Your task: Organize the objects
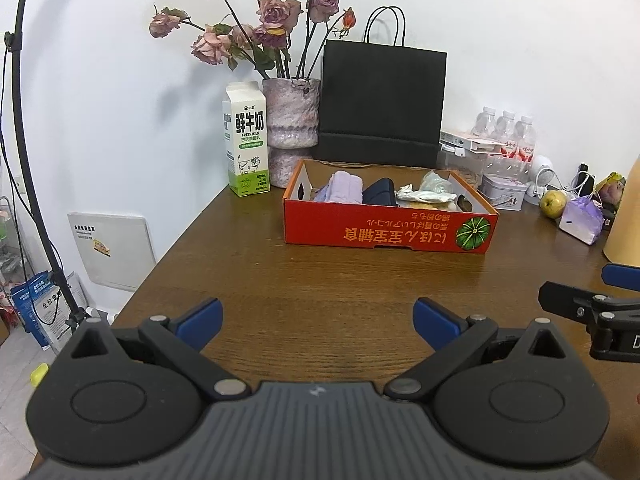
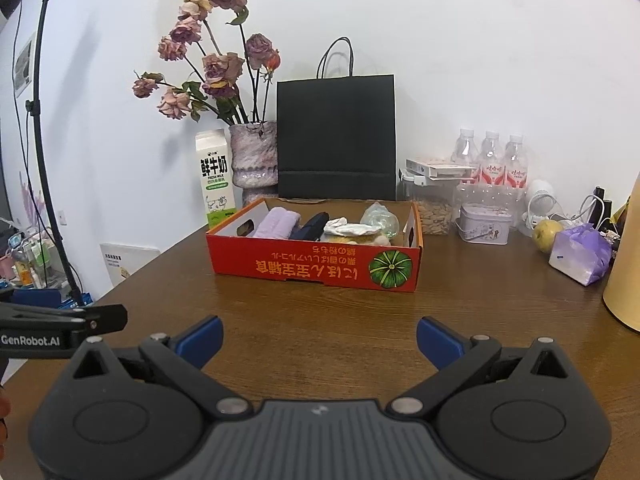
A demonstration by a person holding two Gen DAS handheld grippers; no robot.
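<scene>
An orange cardboard box (image 1: 390,230) (image 2: 316,266) sits on the wooden table. It holds a purple rolled cloth (image 1: 344,188) (image 2: 276,223), a dark navy item (image 1: 380,191) (image 2: 314,225), a white crumpled piece (image 1: 424,195) (image 2: 350,229) and a clear plastic bag (image 1: 436,182) (image 2: 380,218). My left gripper (image 1: 318,322) is open and empty above the table, well short of the box. My right gripper (image 2: 319,340) is open and empty, also short of the box. Each gripper shows at the edge of the other's view.
A milk carton (image 1: 245,140) (image 2: 214,178), a vase of dried roses (image 1: 290,120) (image 2: 254,156) and a black paper bag (image 1: 382,104) (image 2: 336,136) stand behind the box. Water bottles (image 2: 492,158), a tin (image 2: 484,224), a pear (image 2: 546,234), a purple packet (image 2: 580,254) crowd the right.
</scene>
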